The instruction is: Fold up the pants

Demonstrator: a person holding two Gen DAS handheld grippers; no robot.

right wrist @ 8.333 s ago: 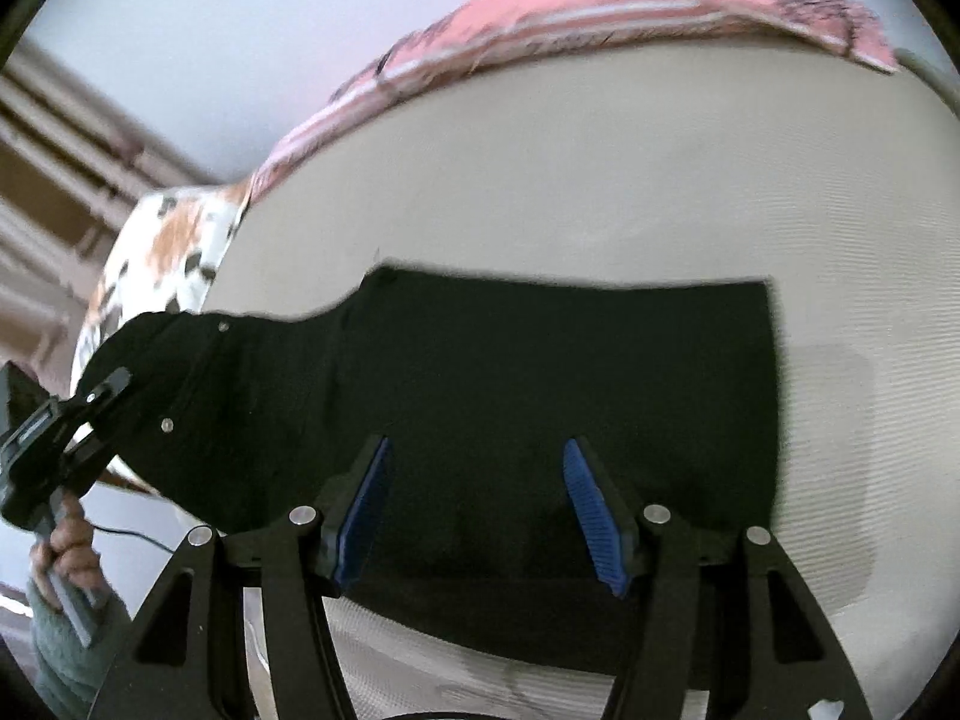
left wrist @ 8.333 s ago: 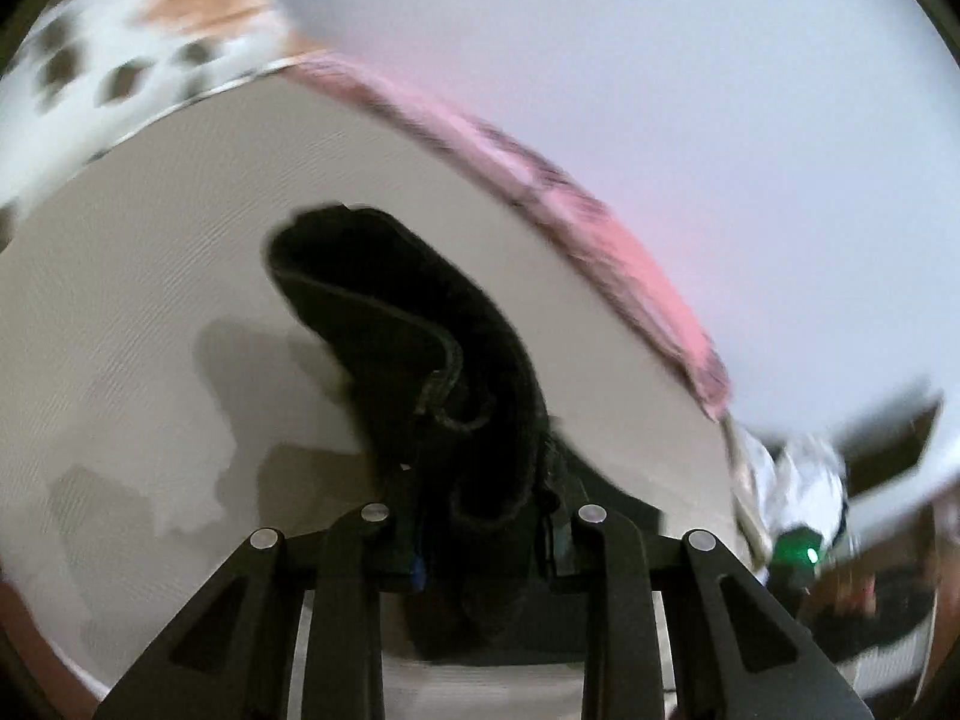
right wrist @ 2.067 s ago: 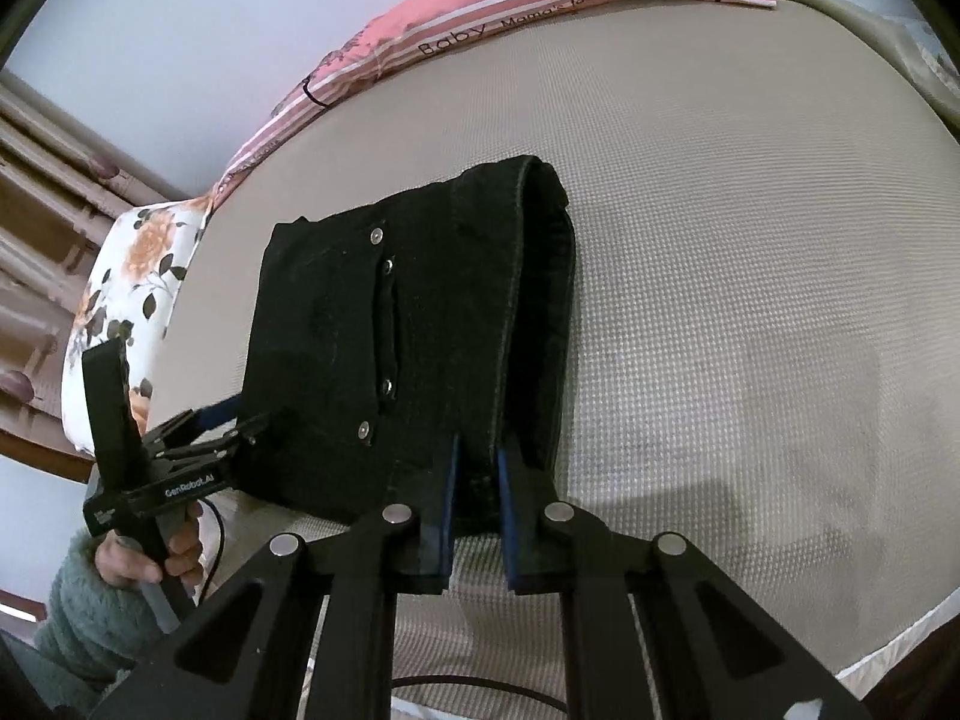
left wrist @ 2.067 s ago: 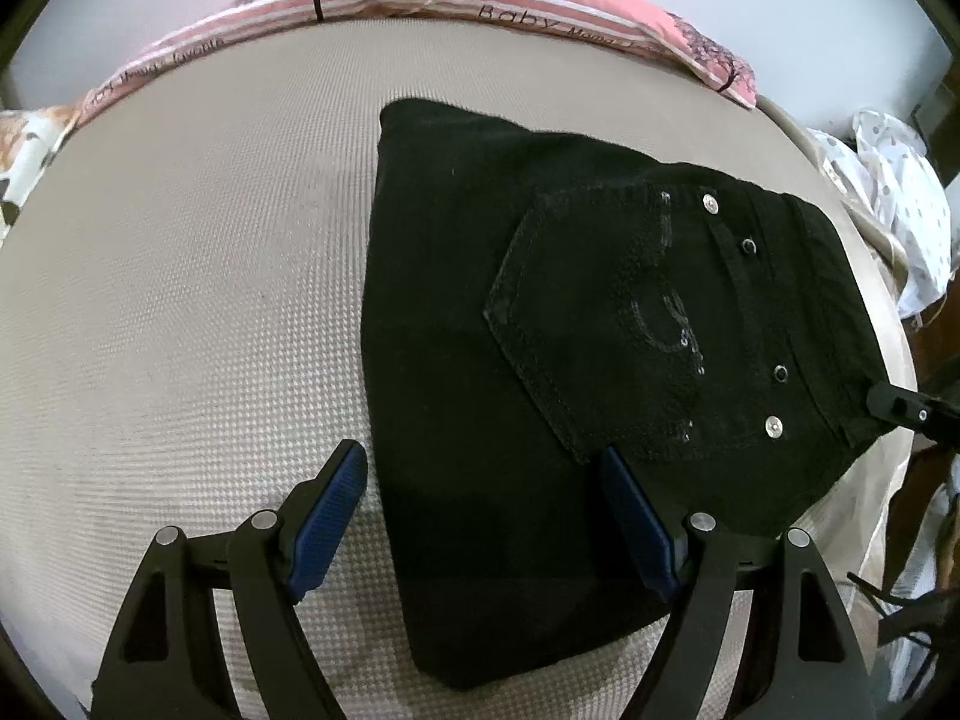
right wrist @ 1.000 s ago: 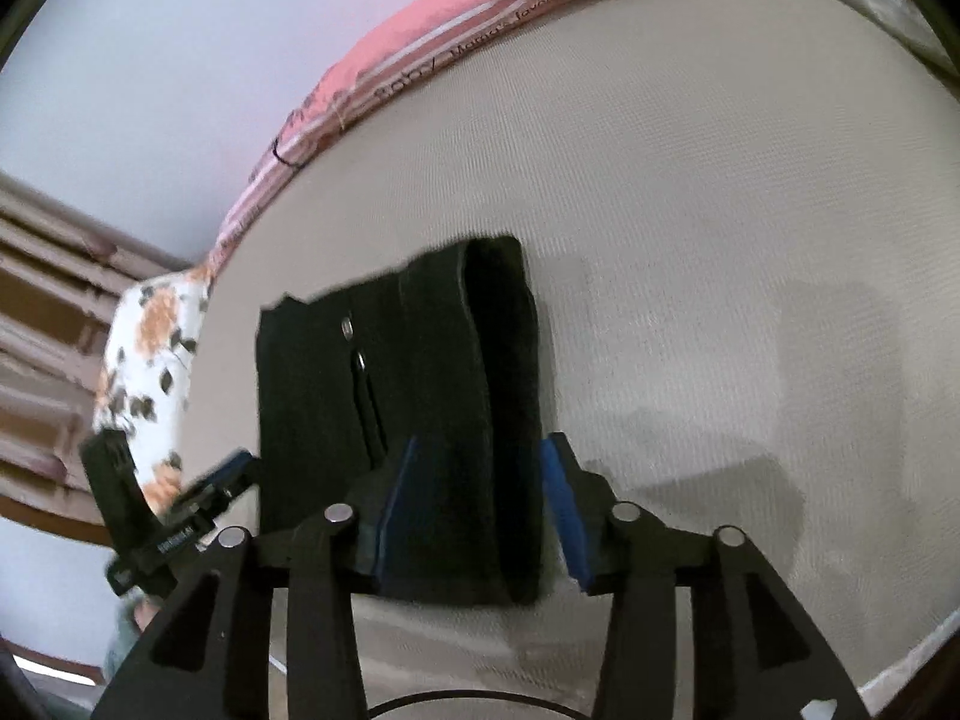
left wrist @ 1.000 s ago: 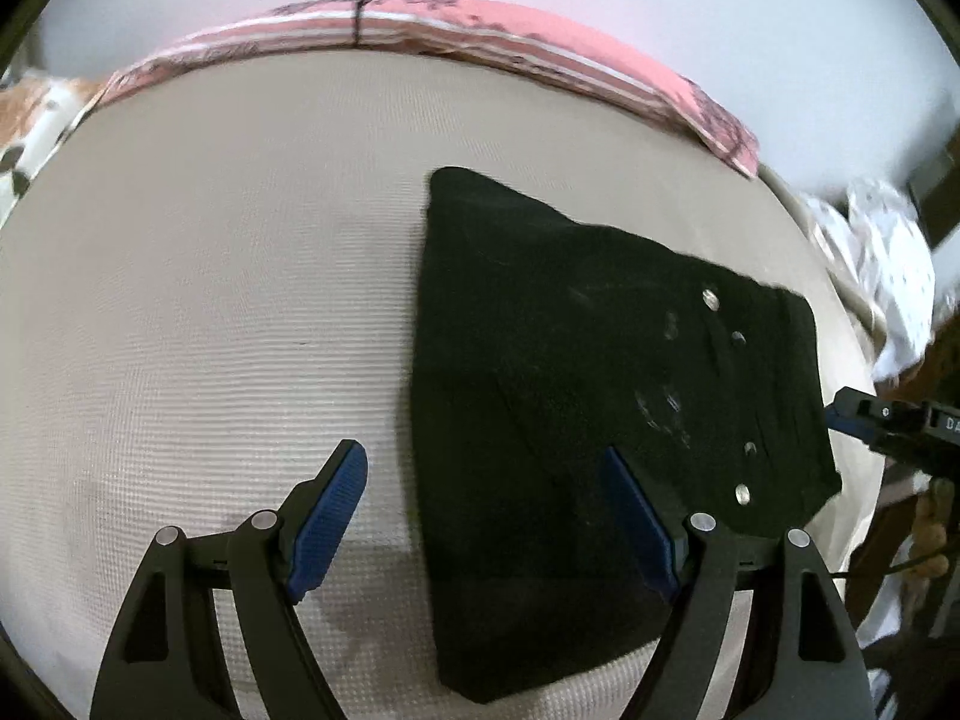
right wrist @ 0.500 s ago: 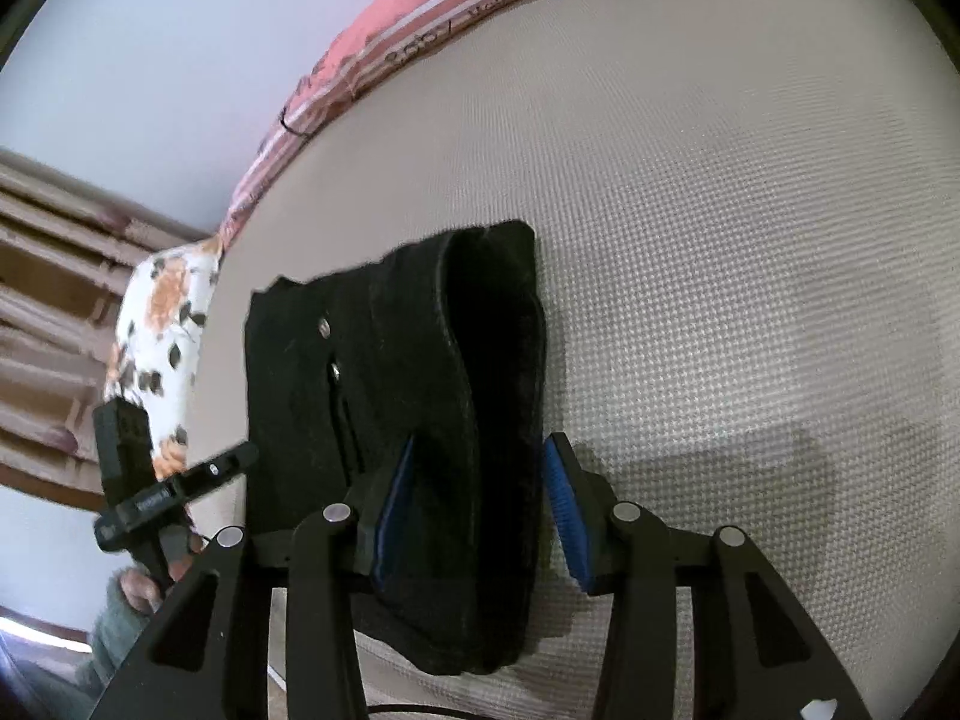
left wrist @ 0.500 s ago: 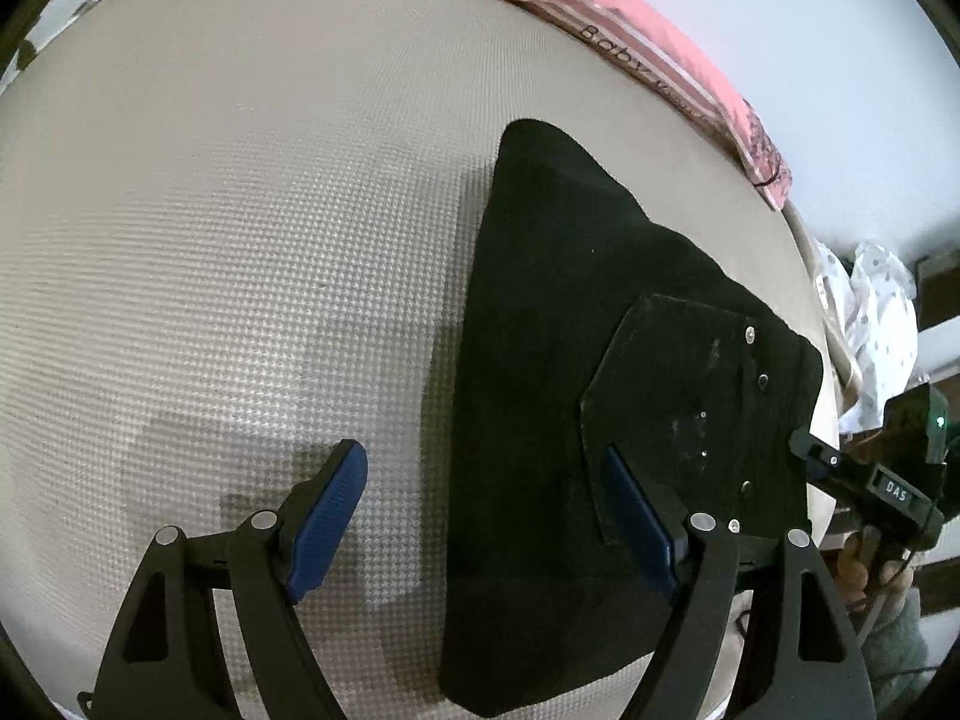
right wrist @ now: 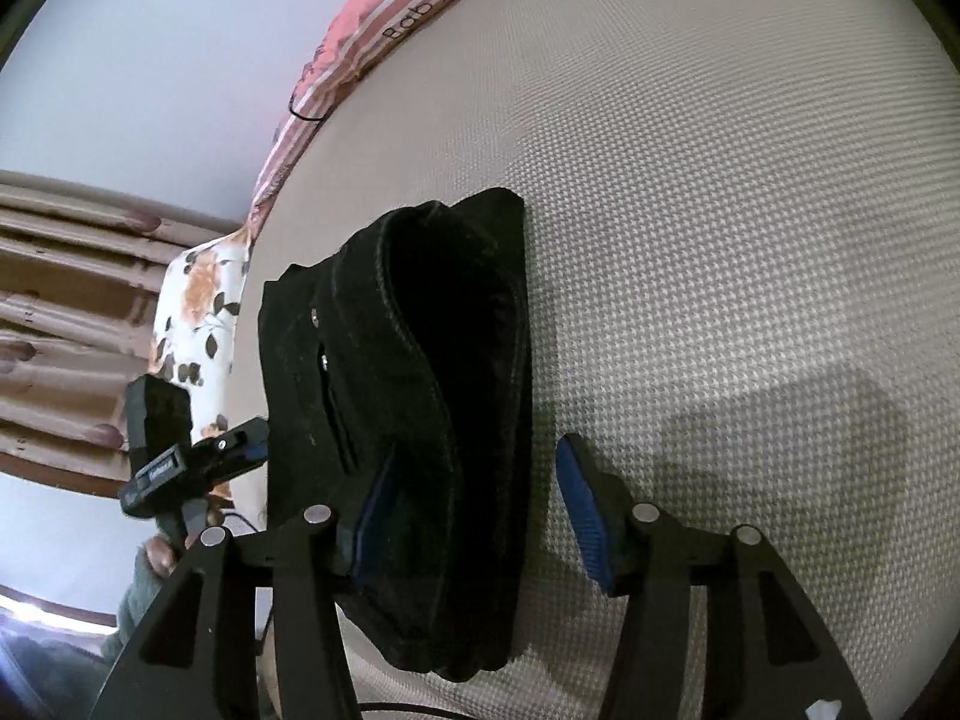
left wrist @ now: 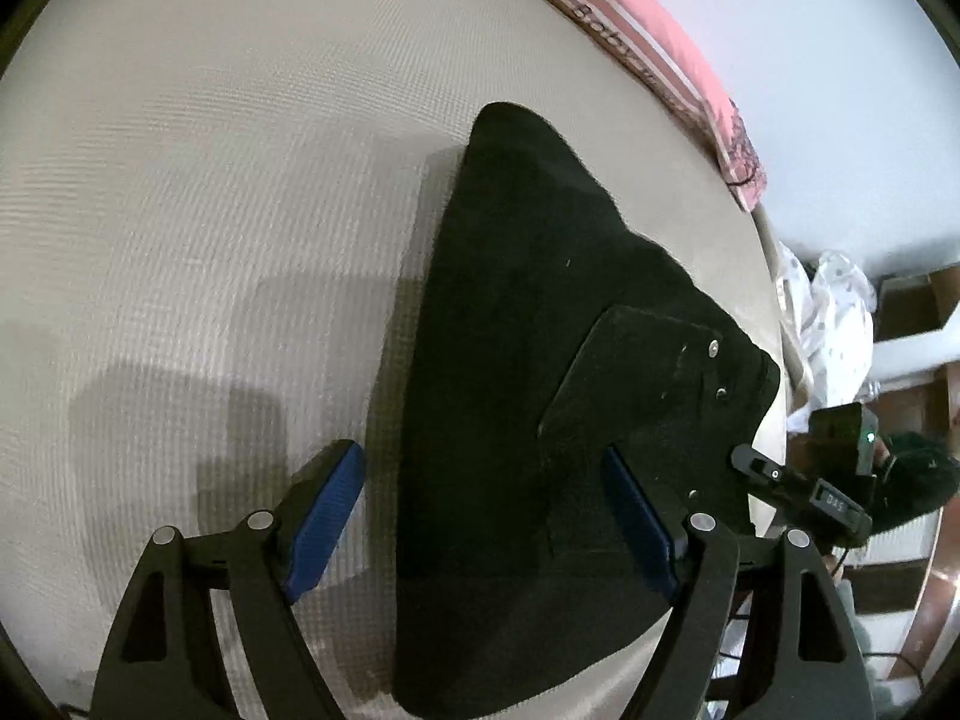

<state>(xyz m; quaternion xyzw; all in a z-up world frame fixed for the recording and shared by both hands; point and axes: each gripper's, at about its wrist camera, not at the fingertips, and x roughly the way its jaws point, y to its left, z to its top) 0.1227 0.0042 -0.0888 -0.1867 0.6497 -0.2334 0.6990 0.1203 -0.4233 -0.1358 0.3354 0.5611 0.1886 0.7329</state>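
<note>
The black pants (left wrist: 528,396) lie folded into a compact stack on the beige mattress (left wrist: 210,192), back pocket and rivets facing up. My left gripper (left wrist: 483,516) hovers over the near end of the stack, open wide, its blue pads astride the left part of the cloth without touching it. In the right wrist view the pants (right wrist: 420,372) show their thick folded edge. My right gripper (right wrist: 477,516) is over that edge with its jaws opening; one pad is above the cloth, the other above bare mattress (right wrist: 720,240). Each gripper shows in the other's view: right gripper (left wrist: 798,489), left gripper (right wrist: 192,468).
A pink striped blanket (left wrist: 672,54) runs along the bed's far edge against the wall. A floral pillow (right wrist: 198,300) and wooden slats (right wrist: 66,312) are at one end. White spotted cloth (left wrist: 834,312) lies beyond the other side. A person's hand (right wrist: 168,546) holds the left gripper.
Both grippers have sunk closer to the folded pants. The right gripper's jaws have widened around the folded edge. The left wrist view has rolled; its jaws stay the same width.
</note>
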